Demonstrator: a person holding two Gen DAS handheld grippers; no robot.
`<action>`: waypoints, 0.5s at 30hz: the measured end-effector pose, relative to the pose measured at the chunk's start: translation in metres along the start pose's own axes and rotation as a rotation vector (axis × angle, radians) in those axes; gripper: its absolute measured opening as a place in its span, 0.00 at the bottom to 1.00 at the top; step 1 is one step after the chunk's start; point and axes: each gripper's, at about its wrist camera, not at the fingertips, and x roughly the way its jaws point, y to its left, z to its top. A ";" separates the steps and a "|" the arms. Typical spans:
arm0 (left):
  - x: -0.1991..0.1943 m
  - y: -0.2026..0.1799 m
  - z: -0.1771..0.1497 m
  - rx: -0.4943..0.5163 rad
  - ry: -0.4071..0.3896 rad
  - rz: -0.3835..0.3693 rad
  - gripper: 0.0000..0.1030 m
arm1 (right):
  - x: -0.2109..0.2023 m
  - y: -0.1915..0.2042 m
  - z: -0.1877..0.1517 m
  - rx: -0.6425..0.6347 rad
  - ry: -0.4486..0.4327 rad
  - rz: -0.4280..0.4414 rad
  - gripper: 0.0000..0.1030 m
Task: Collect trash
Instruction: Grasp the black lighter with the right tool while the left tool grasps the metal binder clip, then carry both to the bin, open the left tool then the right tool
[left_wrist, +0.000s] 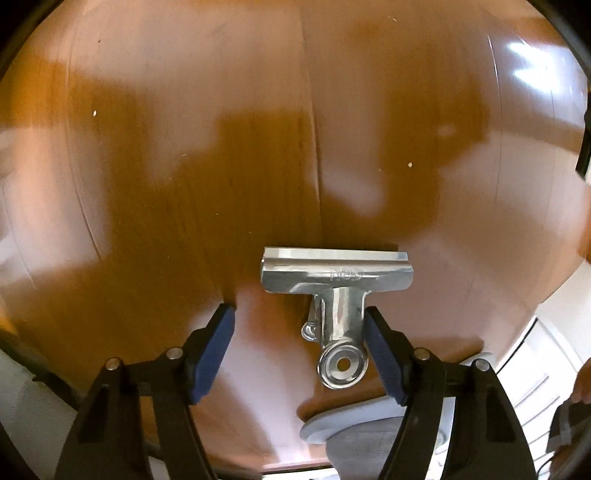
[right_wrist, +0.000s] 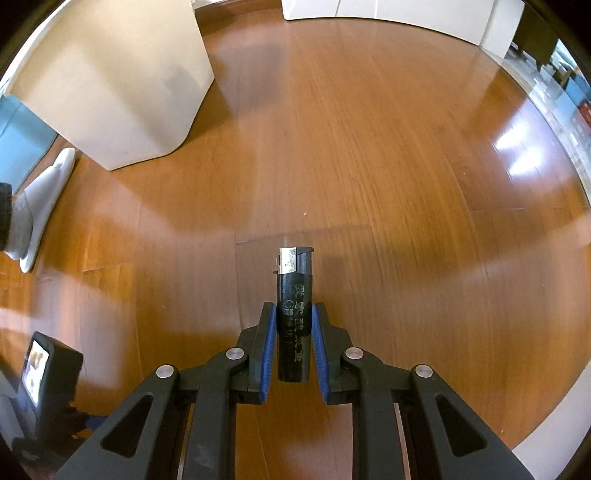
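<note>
Two grippers | left gripper (left_wrist: 299, 317): wide, binder clip (left_wrist: 334, 306) touching one pad | right gripper (right_wrist: 293, 312): clamps lighter (right_wrist: 294, 314), pointing forward

Left tongs (left_wrist: 299, 317) spread wide, right tongs (right_wrist: 293, 314) clamped narrow

left wrist: sits behind the left tongs (left_wrist: 299, 314), looks steeply down, close over the wooden floor (left_wrist: 184, 166) | right wrist: sits behind the right tongs (right_wrist: 293, 314), looks down and forward from higher, reaching a white bin (right_wrist: 110, 85) | shared: the same wooden floor
</note>
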 end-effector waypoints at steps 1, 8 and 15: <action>0.000 -0.001 -0.001 0.003 -0.001 0.001 0.63 | 0.002 0.003 0.000 0.000 0.001 -0.003 0.19; -0.005 -0.006 -0.004 0.086 -0.001 -0.080 0.25 | 0.004 0.009 0.007 -0.016 0.000 -0.021 0.19; -0.141 -0.022 -0.031 0.409 -0.253 -0.120 0.25 | -0.032 0.013 0.022 -0.055 -0.016 -0.067 0.19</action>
